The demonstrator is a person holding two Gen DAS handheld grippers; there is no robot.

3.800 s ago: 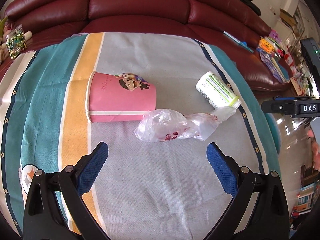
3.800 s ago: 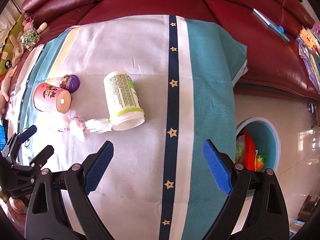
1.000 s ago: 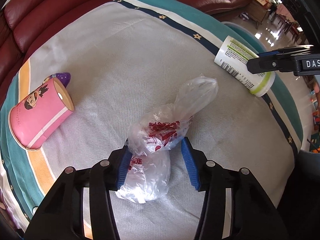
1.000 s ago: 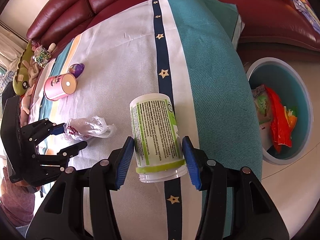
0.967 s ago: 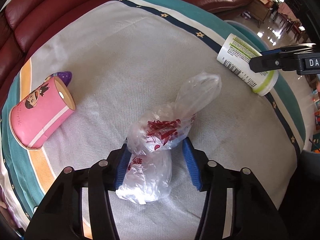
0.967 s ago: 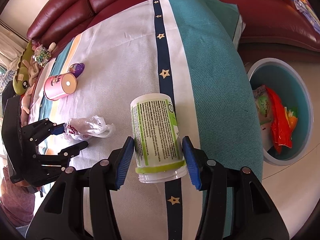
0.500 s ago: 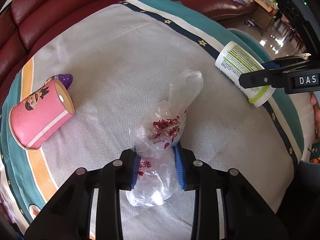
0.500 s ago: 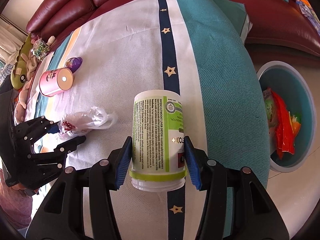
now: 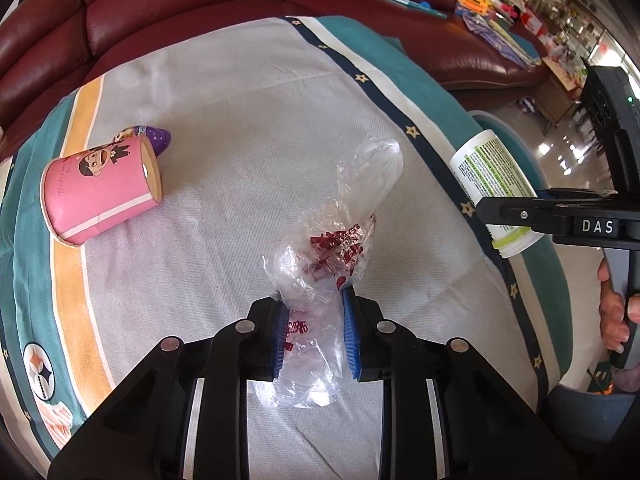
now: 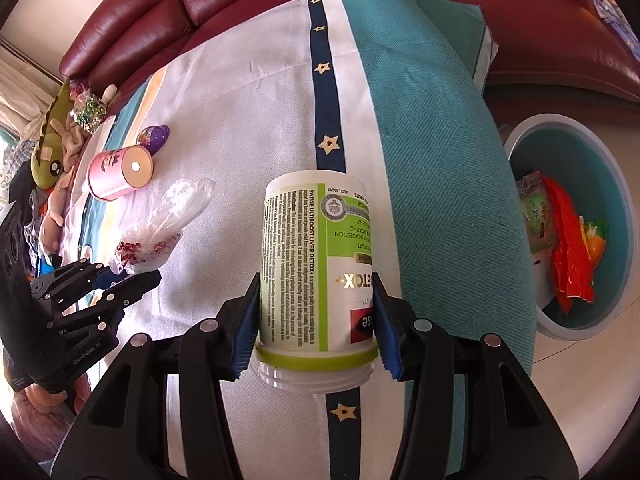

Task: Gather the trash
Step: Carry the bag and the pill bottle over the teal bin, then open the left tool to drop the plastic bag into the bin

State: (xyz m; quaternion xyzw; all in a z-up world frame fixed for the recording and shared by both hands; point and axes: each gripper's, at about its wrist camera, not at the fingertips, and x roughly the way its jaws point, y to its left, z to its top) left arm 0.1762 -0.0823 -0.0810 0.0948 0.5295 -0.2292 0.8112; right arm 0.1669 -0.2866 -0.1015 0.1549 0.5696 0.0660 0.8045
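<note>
My left gripper [image 9: 314, 334] is shut on a crumpled clear plastic bag [image 9: 340, 232] with red print, held above the striped cloth. My right gripper [image 10: 316, 324] is shut on a white and green supplement bottle [image 10: 316, 264], lifted above the cloth's navy star stripe. The bottle also shows in the left wrist view [image 9: 494, 186], at the right edge of the table. The bag also shows in the right wrist view [image 10: 168, 220], in the left gripper [image 10: 110, 280]. A round teal trash bin [image 10: 612, 184] with wrappers inside stands on the floor to the right.
A pink paper cup [image 9: 100, 190] lies on its side at the left, with a purple egg toy [image 9: 154, 138] behind it. A dark red sofa [image 9: 200, 4] curves behind the table. Plush toys [image 10: 52, 148] lie at the far left.
Both grippers went from open to shut: the left on the plastic bag, the right on the bottle. Both objects have been lifted off the cloth, and the bottle has moved toward the bin side.
</note>
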